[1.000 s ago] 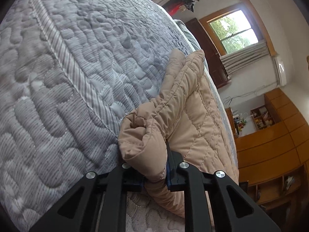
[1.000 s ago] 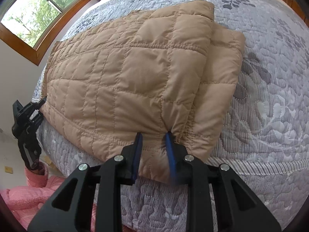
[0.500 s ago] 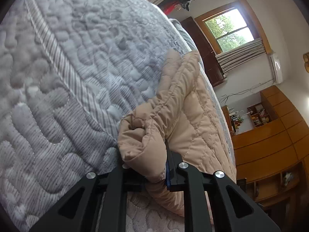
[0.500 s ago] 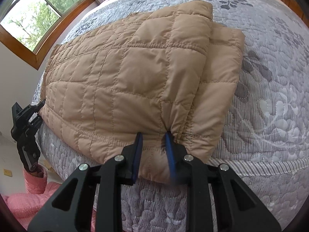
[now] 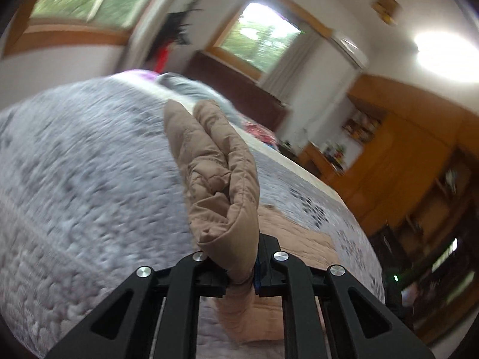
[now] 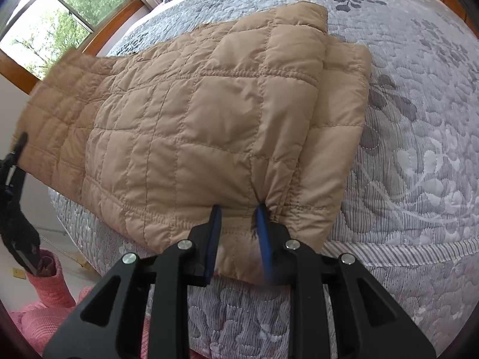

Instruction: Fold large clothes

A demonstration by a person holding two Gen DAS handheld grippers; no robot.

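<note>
A tan quilted jacket (image 6: 209,104) lies lengthwise on the grey patterned bed (image 6: 419,149). My right gripper (image 6: 238,218) is shut on its near hem at the bed's edge, bunching the fabric between the blue pads. In the left wrist view my left gripper (image 5: 241,269) is shut on a thick folded end of the jacket (image 5: 215,179), held up above the bed (image 5: 74,179). That view is blurred. The left gripper (image 6: 12,173) also shows at the right wrist view's left edge, with the jacket's far end raised.
A pink sleeve (image 6: 45,272) holds the left gripper beside the bed, above the floor. A grey pillow (image 5: 185,86) lies at the head of the bed. Wooden cabinets (image 5: 404,164) line the far wall, and windows (image 6: 45,24) are behind.
My left gripper has risen and rolled, lifting its end of the jacket off the bed's side. The right gripper has kept still on the hem.
</note>
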